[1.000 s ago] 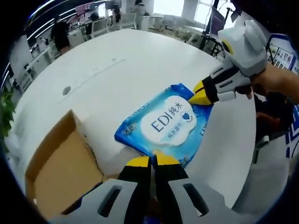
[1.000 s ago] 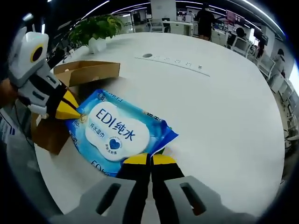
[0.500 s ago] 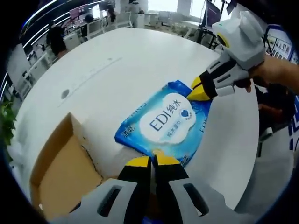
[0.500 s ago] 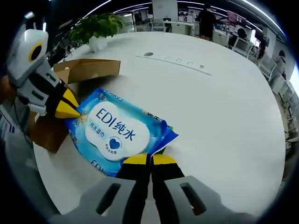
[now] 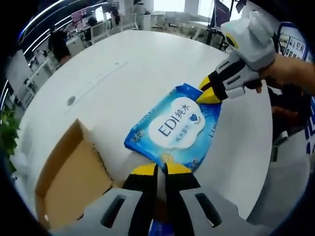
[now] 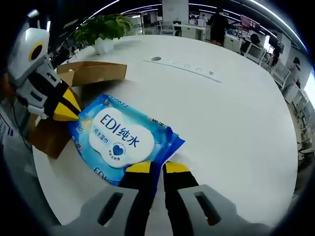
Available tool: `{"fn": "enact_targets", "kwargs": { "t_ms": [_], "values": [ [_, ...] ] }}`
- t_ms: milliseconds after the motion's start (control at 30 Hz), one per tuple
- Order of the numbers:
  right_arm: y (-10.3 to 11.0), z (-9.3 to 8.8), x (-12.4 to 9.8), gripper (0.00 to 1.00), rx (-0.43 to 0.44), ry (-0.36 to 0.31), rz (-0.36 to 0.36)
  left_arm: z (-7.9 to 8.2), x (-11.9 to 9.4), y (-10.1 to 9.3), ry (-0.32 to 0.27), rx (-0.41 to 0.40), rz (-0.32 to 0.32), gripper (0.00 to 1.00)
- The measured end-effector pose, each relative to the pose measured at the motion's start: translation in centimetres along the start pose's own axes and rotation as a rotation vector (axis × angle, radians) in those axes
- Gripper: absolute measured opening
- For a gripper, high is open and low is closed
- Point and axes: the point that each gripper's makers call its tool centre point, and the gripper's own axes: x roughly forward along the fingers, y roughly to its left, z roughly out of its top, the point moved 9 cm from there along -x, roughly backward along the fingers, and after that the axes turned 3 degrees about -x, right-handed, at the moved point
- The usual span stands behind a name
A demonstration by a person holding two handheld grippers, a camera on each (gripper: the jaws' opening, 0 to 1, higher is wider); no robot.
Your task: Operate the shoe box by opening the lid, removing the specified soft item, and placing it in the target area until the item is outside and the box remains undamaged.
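Both grippers, left [image 5: 158,168] and right [image 6: 158,167], pinch opposite ends of the wipes pack [image 5: 178,126] at frame centre; box [image 5: 69,182] lower left.

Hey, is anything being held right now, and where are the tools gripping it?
The blue wet wipes pack lies on the white table. The left tool and right tool meet its opposite short ends, jaws slightly parted; a firm hold cannot be told.

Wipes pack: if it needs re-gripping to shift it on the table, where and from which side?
Take the wipes pack by its thin sealed end seams, coming in low along the white table. It lies flat, so the broad face gives the fingers nothing to close on. Both grippers, left and right, sit at opposite short ends. The cardboard box crowds one long side.
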Motion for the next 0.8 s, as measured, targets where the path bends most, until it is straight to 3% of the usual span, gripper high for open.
{"fn": "enact_targets", "kwargs": {
  "t_ms": [500,800],
  "values": [
    [0.5,0.0,-2.5,0.12,-0.066,-0.013,-0.024,-0.1,-2.5,-0.3,-0.080,-0.043,-0.024,0.13],
    [1.6,0.5,-4.3,0.16,-0.105,-0.029,-0.033,-1.4,-4.1,0.1,-0.092,-0.052,-0.012,0.16]
  ]
}}
